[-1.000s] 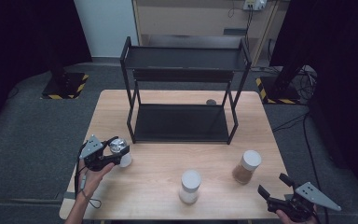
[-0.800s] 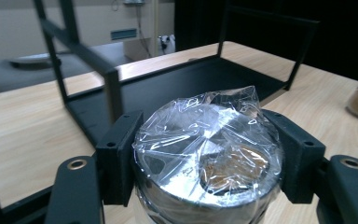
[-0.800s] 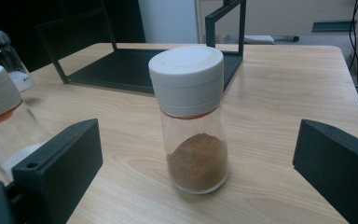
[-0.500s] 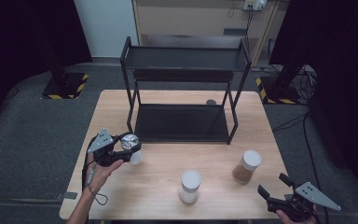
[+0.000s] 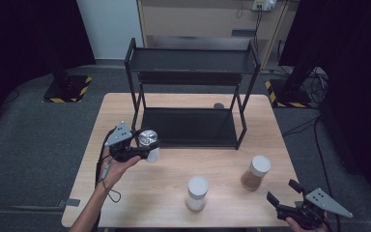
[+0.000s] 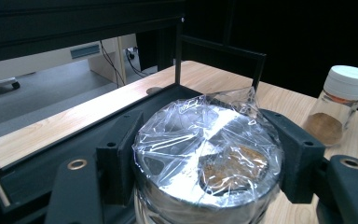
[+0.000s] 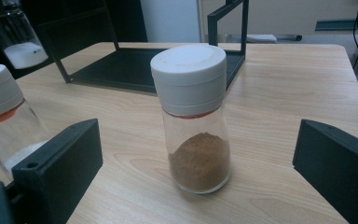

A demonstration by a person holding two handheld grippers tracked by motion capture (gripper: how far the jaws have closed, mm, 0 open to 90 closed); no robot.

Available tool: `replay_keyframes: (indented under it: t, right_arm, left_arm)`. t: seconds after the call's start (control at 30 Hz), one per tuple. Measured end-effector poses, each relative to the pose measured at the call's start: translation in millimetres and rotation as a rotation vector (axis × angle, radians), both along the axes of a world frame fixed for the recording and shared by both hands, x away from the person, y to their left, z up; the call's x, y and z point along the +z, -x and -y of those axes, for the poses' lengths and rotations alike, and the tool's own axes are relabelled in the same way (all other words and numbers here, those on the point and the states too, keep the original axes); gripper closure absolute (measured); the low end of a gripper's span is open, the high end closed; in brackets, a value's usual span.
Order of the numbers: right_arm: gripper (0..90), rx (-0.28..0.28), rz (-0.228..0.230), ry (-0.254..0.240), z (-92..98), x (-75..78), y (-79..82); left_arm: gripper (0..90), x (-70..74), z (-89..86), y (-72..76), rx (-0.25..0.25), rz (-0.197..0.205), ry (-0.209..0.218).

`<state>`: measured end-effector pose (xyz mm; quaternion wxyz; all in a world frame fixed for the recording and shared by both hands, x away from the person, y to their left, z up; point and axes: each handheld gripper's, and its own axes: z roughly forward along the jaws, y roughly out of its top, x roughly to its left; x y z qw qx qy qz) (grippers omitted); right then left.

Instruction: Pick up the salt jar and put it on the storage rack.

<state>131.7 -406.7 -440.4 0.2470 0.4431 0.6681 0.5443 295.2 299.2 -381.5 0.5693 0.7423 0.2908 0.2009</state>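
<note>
since the earlier frames, the left gripper is being carried up and to the right over the wooden table, toward the front of the black two-tier rack. it is being held in a hand at the left of the high view, and its jaws are being kept clamped on a glass jar whose top is being covered by crinkled clear film. the jar is being held off the table, just in front of the rack's lower shelf. near the front middle of the table, a white-capped jar with white contents is being left standing upright. to its right, apart from it, a jar of brown powder is standing upright with a white cap. at the front right corner, the right gripper is being held low with its jaws spread wide, pointed at the brown jar without touching it.
</note>
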Motion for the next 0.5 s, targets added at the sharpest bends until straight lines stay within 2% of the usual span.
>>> replay_keyframes:
  t: [0.27, 0.37, 0.5]
  right_arm:
    - [1.9, 0.001, -0.001, -0.004, 0.8, -0.3, -0.1]
    - [2.0, 0.002, -0.002, -0.006, 1.0, -0.4, -0.1]
    - [2.0, 0.003, -0.003, -0.009, 1.6, -0.7, -0.2]
  left_arm:
    - [33.2, 5.0, 13.6, -14.5, 0.019, 0.001, -0.009]
    - [33.2, 5.5, 20.1, -18.3, 0.038, 0.014, -0.025]
    - [33.2, 4.2, 25.4, -23.3, 0.064, 0.019, -0.020]
